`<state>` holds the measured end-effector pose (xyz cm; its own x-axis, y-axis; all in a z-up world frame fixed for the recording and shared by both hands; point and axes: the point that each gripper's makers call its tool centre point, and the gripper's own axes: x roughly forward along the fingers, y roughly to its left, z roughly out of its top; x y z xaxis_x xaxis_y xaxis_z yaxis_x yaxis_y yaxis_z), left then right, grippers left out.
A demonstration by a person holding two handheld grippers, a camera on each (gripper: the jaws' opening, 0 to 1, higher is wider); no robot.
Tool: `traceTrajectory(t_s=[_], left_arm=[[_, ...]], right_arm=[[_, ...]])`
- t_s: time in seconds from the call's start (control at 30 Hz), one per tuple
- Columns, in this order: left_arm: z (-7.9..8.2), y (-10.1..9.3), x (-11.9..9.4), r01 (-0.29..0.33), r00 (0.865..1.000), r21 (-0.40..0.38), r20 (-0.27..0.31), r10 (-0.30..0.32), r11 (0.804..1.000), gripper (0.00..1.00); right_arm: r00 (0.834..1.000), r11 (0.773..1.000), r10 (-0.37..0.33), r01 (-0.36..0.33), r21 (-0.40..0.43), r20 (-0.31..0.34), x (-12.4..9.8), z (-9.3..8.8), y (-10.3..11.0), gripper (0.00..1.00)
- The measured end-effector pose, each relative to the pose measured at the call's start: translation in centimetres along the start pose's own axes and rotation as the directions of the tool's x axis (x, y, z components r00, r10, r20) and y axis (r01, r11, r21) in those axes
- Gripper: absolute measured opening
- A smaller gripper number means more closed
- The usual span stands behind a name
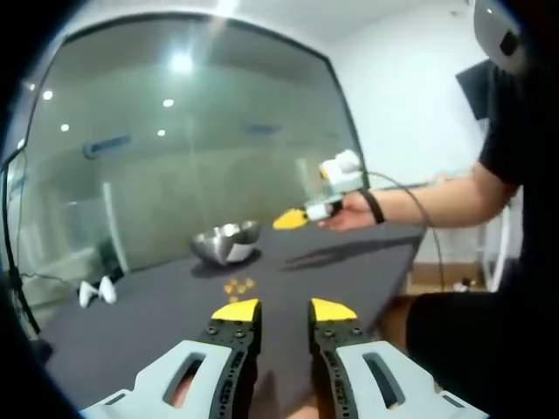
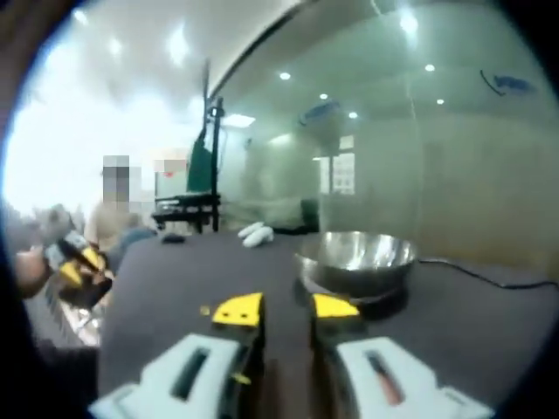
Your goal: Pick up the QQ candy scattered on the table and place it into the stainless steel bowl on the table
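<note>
A small cluster of QQ candy (image 1: 238,285) lies at frame centre on the dark tabletop (image 1: 157,332), just below the stainless steel bowl (image 1: 226,242). Bare surface surrounds both, out to the right edge. The left gripper (image 1: 286,310) hovers spread and empty; the right gripper (image 2: 286,307), near the bowl (image 2: 358,259), likewise.

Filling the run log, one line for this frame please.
left gripper: open, empty | right gripper: open, empty | candies: on table | bowl: upright | phase: pre-grasp
</note>
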<state>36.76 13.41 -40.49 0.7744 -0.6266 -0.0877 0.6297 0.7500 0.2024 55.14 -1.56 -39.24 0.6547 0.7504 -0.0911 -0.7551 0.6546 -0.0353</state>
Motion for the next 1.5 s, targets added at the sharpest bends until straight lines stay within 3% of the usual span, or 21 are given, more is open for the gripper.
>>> traceTrajectory(t_s=[0.1,0.23,0.57,0.87,1.07,1.5], left_arm=[[-0.1,0.2,0.0,-0.006,1.000,-0.006,0.001,0.006,1.000,0.23],[0.5,0.2,-0.1,-0.001,1.000,-0.028,0.028,0.002,1.000,0.23],[0.0,0.2,0.0,0.000,1.000,-0.030,0.020,0.001,1.000,0.23],[0.0,0.0,0.1,0.005,1.000,-0.023,0.018,-0.004,1.000,0.23],[-0.1,-0.2,0.1,0.006,1.000,-0.022,0.013,-0.006,1.000,0.23],[-0.2,0.0,-0.2,-0.003,1.000,-0.032,0.015,0.003,0.999,0.23]], right_arm=[[0.999,0.999,0.032,-0.032,-0.020,0.000,-0.9,-0.4,1.7,0.22],[0.988,0.988,0.153,-0.154,-0.016,-0.028,-2.2,-1.9,4.7,0.23],[0.980,0.976,0.195,-0.198,-0.087,-0.035,-4.8,-3.3,7.1,0.25],[0.981,0.979,0.191,-0.193,-0.061,-0.044,-5.1,-4.2,6.5,0.26],[0.973,0.971,0.222,-0.227,-0.074,-0.065,-3.1,-4.2,6.2,0.26],[0.918,0.917,0.372,-0.387,-0.101,-0.136,3.9,-4.3,9.5,0.26]])
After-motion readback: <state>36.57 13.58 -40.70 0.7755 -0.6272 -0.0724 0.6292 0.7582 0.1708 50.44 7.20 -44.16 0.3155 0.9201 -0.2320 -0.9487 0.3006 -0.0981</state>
